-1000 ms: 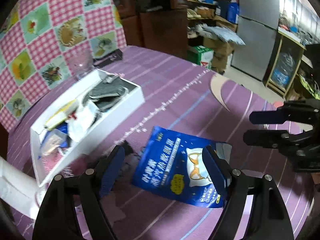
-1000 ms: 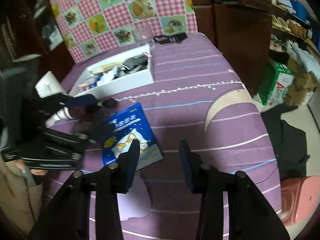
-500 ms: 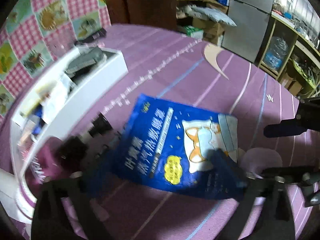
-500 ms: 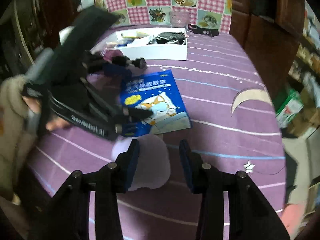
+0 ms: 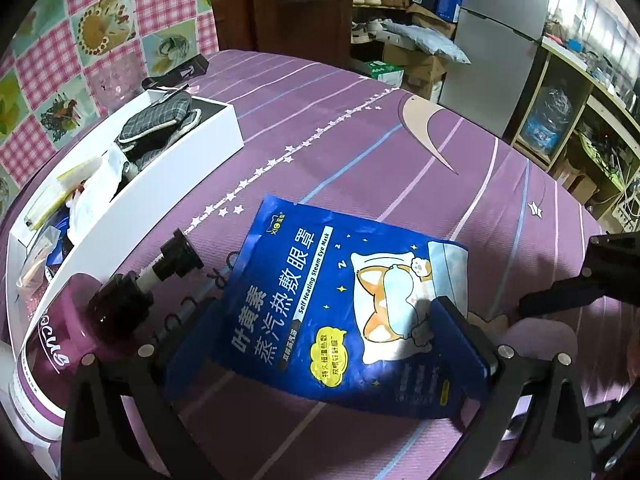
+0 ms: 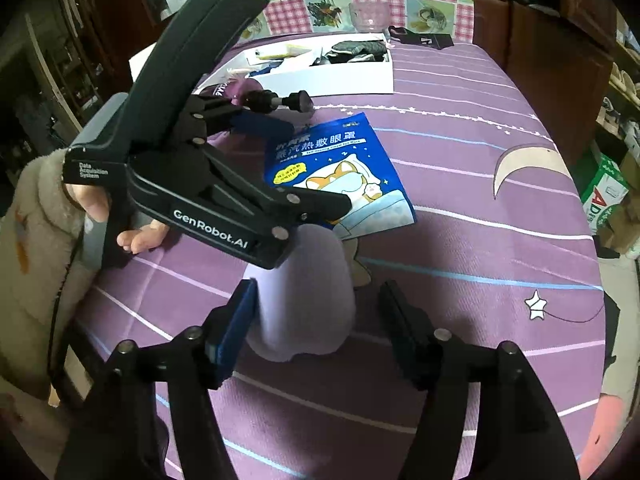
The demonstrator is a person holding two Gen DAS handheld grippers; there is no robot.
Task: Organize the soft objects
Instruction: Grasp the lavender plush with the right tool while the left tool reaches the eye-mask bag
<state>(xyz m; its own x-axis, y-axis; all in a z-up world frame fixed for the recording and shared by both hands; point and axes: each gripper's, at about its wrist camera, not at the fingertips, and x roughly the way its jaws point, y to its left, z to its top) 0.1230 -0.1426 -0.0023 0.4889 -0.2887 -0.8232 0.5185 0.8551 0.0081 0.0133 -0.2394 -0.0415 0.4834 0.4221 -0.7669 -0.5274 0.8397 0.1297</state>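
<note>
A blue steam eye mask packet (image 5: 332, 312) lies on the purple bedspread; it also shows in the right wrist view (image 6: 340, 172). My left gripper (image 5: 320, 344) is open, its fingers astride the packet's near end. A pale lilac soft pad (image 6: 308, 300) lies beside the packet. My right gripper (image 6: 320, 316) is open with the pad between its fingers. The left gripper body (image 6: 208, 176) hangs over the pad's far end.
A white box (image 5: 152, 184) holding grey cloth and small packets stands at the left. A purple tube (image 5: 44, 360) and a black screw knob (image 5: 176, 260) lie beside it. A glass (image 6: 368, 16) and a black case (image 6: 424, 38) sit behind the box.
My left gripper has come down over the blue packet's near end. My right gripper has moved forward until the lilac pad sits between its fingers.
</note>
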